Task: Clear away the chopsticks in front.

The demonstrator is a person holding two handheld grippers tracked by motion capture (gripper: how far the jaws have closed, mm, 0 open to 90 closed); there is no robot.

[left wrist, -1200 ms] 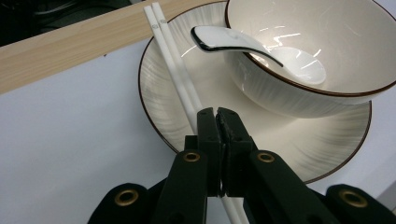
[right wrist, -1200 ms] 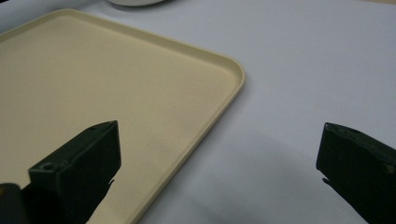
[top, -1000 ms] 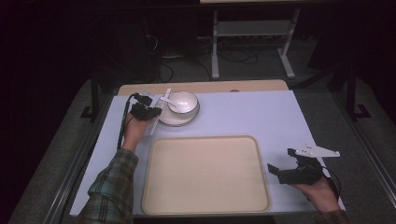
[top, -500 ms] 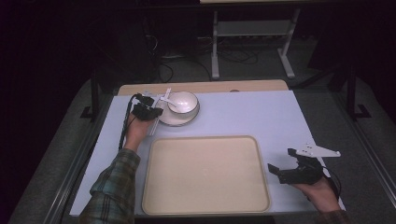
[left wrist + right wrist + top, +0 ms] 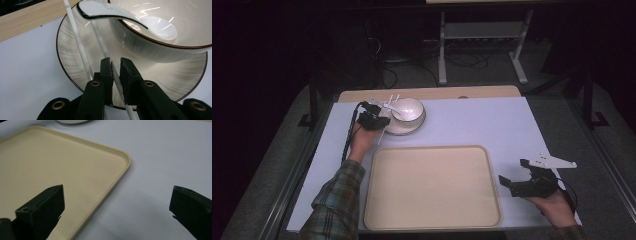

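My left gripper [image 5: 115, 65] has just been easing open around one white chopstick [image 5: 117, 82] lying on the plate [image 5: 72, 62] beside the bowl [image 5: 160, 50] (pads look barely clear). I'd re-close squarely before lifting. My right gripper [image 5: 526, 181] idles wide open beside the tray [image 5: 432, 187].

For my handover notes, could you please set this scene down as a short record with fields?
work in hand: left gripper at a white chopstick on the plate
left jaws: just been opening, chopstick between them with a small gap
second chopstick: lying across the plate
bowl: on the plate, white spoon resting in it
tray: beige, bare, at the table's near edge
right gripper: open, beside the tray
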